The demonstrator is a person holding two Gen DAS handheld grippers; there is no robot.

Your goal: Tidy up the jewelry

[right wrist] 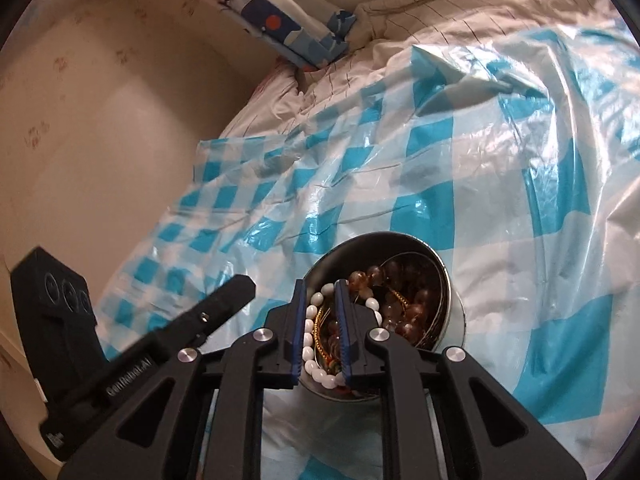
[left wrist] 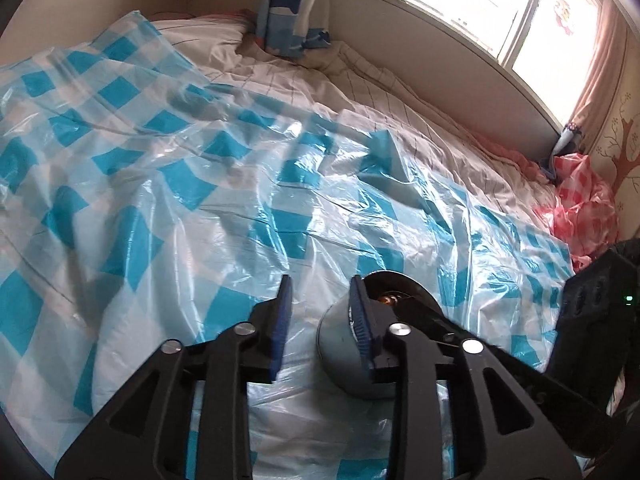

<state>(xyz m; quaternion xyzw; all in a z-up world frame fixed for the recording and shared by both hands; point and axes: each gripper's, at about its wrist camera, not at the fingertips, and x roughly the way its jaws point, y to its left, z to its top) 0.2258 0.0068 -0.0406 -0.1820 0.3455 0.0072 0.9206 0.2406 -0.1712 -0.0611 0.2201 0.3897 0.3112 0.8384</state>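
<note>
A round metal tin rests on the blue-and-white checked plastic sheet that covers the bed. It holds brown bead bracelets, a gold chain and a white bead bracelet. My right gripper hovers over the tin's near side with a narrow gap; the white beads and chain show through it, and the pads press on nothing. In the left wrist view the tin sits partly behind the right finger of my left gripper, which is open with nothing gripped. That gripper's finger stands left of the tin.
A blue patterned pillow leans at the head of the bed. A crumpled pink checked plastic bag lies at the far right under the window. A beige wall borders the bed's left side. The right gripper's black body is close by.
</note>
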